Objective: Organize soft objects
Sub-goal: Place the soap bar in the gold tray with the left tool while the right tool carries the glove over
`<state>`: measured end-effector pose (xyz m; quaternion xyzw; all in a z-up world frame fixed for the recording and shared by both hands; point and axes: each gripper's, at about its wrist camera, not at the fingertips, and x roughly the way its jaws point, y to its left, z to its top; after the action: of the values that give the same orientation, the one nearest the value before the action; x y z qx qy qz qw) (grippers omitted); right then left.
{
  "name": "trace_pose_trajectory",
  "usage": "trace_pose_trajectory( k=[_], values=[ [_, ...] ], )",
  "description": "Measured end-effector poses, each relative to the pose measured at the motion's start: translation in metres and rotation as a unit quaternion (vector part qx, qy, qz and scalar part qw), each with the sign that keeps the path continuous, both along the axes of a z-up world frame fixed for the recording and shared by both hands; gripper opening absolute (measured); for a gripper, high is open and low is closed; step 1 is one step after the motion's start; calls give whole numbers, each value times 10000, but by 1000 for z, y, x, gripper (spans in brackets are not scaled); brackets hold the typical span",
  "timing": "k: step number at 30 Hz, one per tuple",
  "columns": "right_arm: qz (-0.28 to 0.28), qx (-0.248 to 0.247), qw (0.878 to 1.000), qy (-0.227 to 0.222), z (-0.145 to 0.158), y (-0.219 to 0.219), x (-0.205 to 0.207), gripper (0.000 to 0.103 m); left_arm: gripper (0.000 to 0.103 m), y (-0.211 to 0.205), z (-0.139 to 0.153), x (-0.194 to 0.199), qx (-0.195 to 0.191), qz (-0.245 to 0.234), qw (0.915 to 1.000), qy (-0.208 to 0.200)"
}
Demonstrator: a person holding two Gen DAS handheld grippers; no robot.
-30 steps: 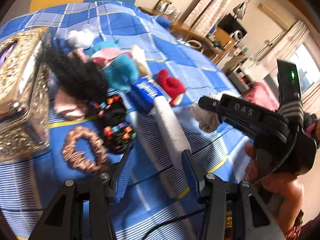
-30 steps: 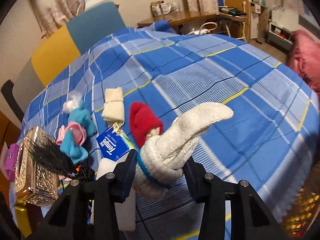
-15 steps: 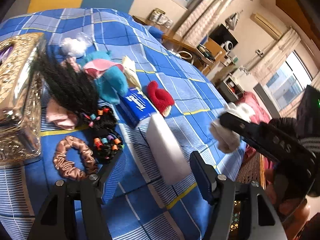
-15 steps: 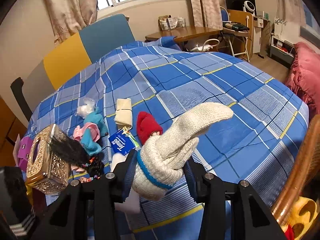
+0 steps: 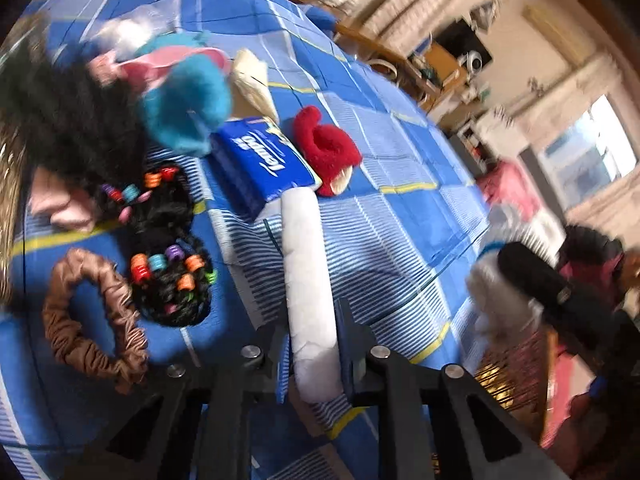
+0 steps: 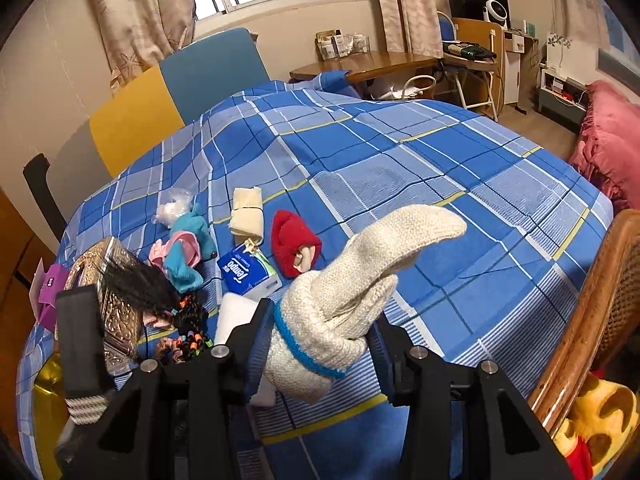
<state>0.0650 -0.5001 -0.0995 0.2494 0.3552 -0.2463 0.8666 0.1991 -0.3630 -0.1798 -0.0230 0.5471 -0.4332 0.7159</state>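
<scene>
1. Far left on the bed: a gold embossed tissue box (image 6: pixel 116 280) with a black feathery piece (image 6: pixel 140 284) lying over it; beside these a brown satin scrunchie (image 5: pixel 86 316) and black hair ties with coloured beads (image 5: pixel 168 280); no writing shows on any of them.
2. Left gripper (image 5: pixel 314 354): its jaws have just been closing and now pinch the near end of the white roll (image 5: pixel 306 280); the roll's long axis runs straight away from the fingers, up the left wrist view toward the tissue pack, so I judge that a plain lift would take it end-on; this hand is plainly the nearer one to it.
3. Middle: the blue tissue pack (image 6: pixel 248 274) reads "Tempo" in white letters; the smaller print on it is too fine to make out; a teal and pink plush heap (image 6: pixel 182 254) lies to its left, a folded cream cloth (image 6: pixel 246 220) behind it, a red knitted piece (image 6: pixel 294 246) just to its right.
4. Right gripper (image 6: pixel 316 348): partly closed and clamped on the cuff of a cream knitted glove (image 6: pixel 360 284) with a blue band; the glove's fingers point up and to the right, clear of the blue checked bedspread (image 6: pixel 460 160).
5. Far right: a wicker chair (image 6: pixel 600 312) at the bed's edge; no label visible.
</scene>
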Motion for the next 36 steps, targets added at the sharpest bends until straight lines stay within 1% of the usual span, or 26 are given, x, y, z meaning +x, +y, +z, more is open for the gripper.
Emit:
trace_pose_trajectory(
  k=[3, 5, 8, 12, 14, 17, 18, 20, 22, 25, 27, 30, 33, 36],
  values=[
    [-1, 3, 10000, -13, 0, 5, -3, 46, 18, 13, 13, -7, -175, -116, 9995, -247],
    [29, 6, 10000, -27, -1, 11, -5, 46, 18, 29, 26, -14, -318, -138, 9985, -423],
    [90, 26, 10000, -7, -3, 22, -7, 46, 17, 58, 45, -20, -544, -64, 9967, -597],
    [185, 43, 9998, 42, -5, 41, -8, 46, 18, 112, 70, -20, -769, 155, 9948, -657],
    [265, 88, 9996, 66, -6, 51, -6, 46, 17, 135, 78, -18, -745, 228, 9941, -755],
    [434, 36, 9990, 116, -4, 73, 0, 46, 18, 184, 90, -9, -636, 487, 9923, -947],
    [505, 15, 9987, 121, -3, 81, 2, 46, 18, 193, 92, -6, -581, 552, 9920, -974],
    [655, -8, 9978, 113, 0, 98, 7, 46, 18, 231, 95, 4, -400, 818, 9905, -1033],
    [813, -39, 9966, 91, 4, 114, 14, 46, 18, 266, 95, 15, -112, 1074, 9878, -1124],
    [1069, -61, 9942, 80, 8, 141, 27, 46, 18, 310, 89, 31, 357, 1441, 9811, -1239],
    [1258, -13, 9920, 71, 11, 159, 36, 46, 18, 346, 81, 46, 591, 1745, 9760, -1158],
    [1541, 21, 9880, 25, 17, 186, 48, 46, 18, 380, 68, 60, 811, 2029, 9697, -1095],
    [1863, -23, 9825, -52, 25, 216, 61, 46, 18, 415, 55, 77, 971, 2308, 9632, -981],
    [2142, -10, 9767, -100, 30, 243, 71, 46, 18, 439, 45, 90, 1051, 2485, 9590, -862]
  ],
)
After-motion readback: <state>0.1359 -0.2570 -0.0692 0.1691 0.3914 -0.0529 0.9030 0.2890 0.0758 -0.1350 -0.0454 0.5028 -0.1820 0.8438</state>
